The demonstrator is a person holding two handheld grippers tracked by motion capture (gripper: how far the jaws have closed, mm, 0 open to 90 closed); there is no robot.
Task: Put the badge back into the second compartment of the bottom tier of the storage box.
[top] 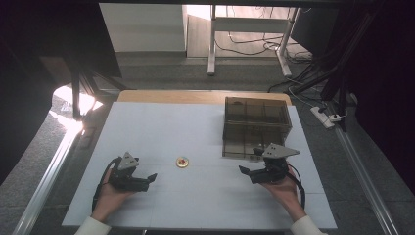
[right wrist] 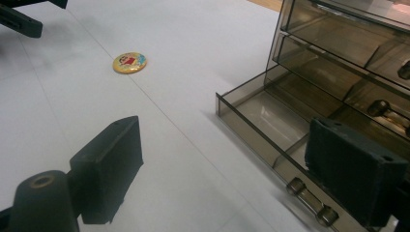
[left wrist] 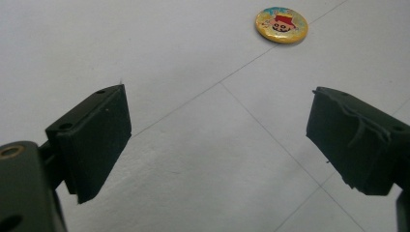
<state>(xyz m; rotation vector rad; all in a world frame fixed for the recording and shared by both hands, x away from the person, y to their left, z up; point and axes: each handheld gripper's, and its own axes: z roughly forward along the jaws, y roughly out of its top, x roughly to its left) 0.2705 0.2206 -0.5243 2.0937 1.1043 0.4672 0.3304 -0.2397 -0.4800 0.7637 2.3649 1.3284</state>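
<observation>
A round yellow badge [top: 182, 162] with a red cartoon figure lies flat on the white table [top: 147, 127], between my two grippers. My left gripper [top: 148, 180] rests near the front left and points right toward the badge, a short way from it. In the left gripper view the badge [left wrist: 281, 24] lies ahead and to the right of the wide-open left gripper [left wrist: 217, 140]. My right gripper [top: 247, 173] sits at the front right and points left. It stands open [right wrist: 227, 169], with the badge [right wrist: 129, 63] farther off to the left.
A smoky transparent drawer cabinet [top: 257, 125] stands at the back right of the table. Its bottom drawer [right wrist: 261, 116] is pulled out and looks empty, with its handle [right wrist: 309, 198] close by my right jaw. The left gripper [right wrist: 19, 17] shows far off.
</observation>
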